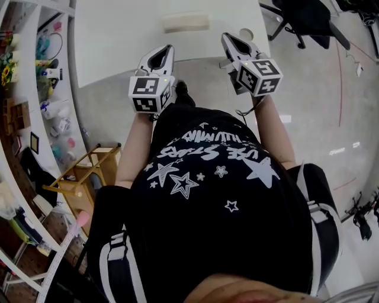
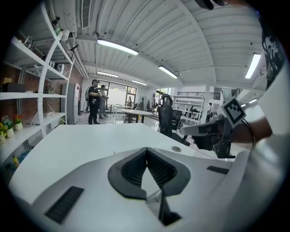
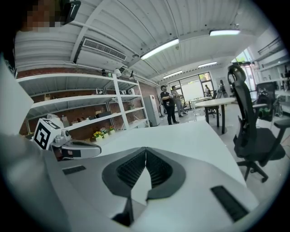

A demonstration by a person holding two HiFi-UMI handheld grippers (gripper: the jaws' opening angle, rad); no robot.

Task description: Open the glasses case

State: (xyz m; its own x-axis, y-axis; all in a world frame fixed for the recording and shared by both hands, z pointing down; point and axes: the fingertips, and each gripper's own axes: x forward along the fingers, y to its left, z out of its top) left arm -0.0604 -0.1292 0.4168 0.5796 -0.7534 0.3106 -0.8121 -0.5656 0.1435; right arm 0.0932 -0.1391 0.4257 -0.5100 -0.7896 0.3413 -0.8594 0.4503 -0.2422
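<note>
The glasses case [image 1: 185, 22] is a pale oblong box lying closed on the white table [image 1: 112, 35], near its middle. My left gripper [image 1: 167, 50] hovers over the table's near edge, below and left of the case, with its jaws shut and nothing between them. My right gripper [image 1: 228, 37] hangs to the right of the case, also shut and empty. In the left gripper view the ribbed pads [image 2: 136, 167] meet at the tip, and the right gripper [image 2: 213, 131] shows at the right. The right gripper view shows its own pads [image 3: 156, 170] closed. Neither gripper view shows the case.
A small round disc [image 1: 246, 34] lies on the table right of the case. Shelves [image 1: 35, 89] with small items run along the left, with a wooden stool [image 1: 89, 171] beside them. A black office chair [image 1: 302, 18] stands past the table's right end. Two people [image 3: 170, 105] stand far off.
</note>
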